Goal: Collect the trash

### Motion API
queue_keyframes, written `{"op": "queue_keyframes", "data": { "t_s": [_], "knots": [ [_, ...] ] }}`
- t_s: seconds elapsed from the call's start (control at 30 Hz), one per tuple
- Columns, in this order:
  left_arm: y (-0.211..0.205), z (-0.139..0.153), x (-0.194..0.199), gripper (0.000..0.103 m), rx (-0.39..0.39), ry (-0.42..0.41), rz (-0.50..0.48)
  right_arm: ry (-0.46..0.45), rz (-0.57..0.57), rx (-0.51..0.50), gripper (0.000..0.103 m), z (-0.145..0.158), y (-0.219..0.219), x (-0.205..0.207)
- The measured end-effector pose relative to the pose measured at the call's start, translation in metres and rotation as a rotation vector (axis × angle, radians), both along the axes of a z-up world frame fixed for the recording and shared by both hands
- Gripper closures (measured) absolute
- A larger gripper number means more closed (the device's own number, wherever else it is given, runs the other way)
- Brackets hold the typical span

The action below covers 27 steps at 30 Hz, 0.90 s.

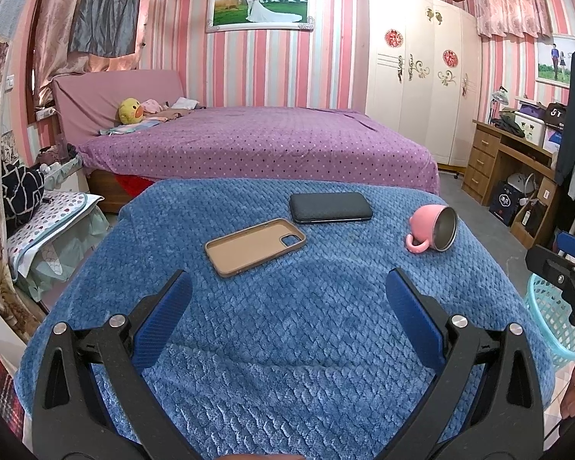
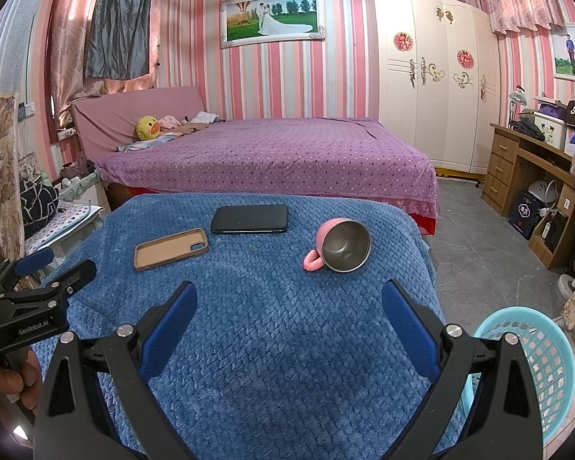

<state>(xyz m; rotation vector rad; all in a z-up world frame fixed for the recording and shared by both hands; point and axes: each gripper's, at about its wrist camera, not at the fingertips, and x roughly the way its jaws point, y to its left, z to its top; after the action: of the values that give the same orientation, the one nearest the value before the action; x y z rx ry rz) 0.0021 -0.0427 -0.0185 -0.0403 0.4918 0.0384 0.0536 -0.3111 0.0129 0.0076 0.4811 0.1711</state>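
Right wrist view: right hand-held gripper point(image 2: 289, 306) spread, empty; the tipped cup point(image 2: 343, 245) just ahead could roll if nudged off-centre.

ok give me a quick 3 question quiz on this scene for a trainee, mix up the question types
1. True or false: the pink mug stands upright on the blue blanket.
2. Multiple choice: what lies directly behind the tan phone case? A) a dark phone B) a plush duck C) a book
3. Fill in: the turquoise basket sits on the floor on the ____ tool's side of the table.

Key
1. False; it lies on its side, its opening towards the cameras.
2. A
3. Right. Both the left tool and the right tool are open and hold nothing.
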Motion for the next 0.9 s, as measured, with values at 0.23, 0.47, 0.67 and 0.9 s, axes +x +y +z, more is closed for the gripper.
{"op": "queue_keyframes", "data": {
  "t_s": [0.23, 0.47, 0.67, 0.9],
  "knots": [
    [-0.0017, -0.0001, 0.0003, 0.005, 0.001, 0.004, 0.000, 0.002, 0.000, 0.002, 0.008, -0.0007, 0.0000, 0.0006],
    [-0.0014, 0.0002, 0.0009, 0.005, 0.002, 0.010, 0.003, 0.001, -0.007, 0.006, 0.008, -0.0016, -0.0007, 0.0010],
    [-0.0012, 0.0002, 0.0010, 0.005, -0.001, 0.011, 0.003, 0.001, -0.006, 0.005, 0.008, -0.0013, -0.0007, 0.0006],
    [-0.0001, 0.0014, 0.0013, 0.005, -0.004, 0.011, 0.006, 0.002, -0.004, 0.003, 0.008, -0.0016, -0.0011, 0.0006]
  ]
}}
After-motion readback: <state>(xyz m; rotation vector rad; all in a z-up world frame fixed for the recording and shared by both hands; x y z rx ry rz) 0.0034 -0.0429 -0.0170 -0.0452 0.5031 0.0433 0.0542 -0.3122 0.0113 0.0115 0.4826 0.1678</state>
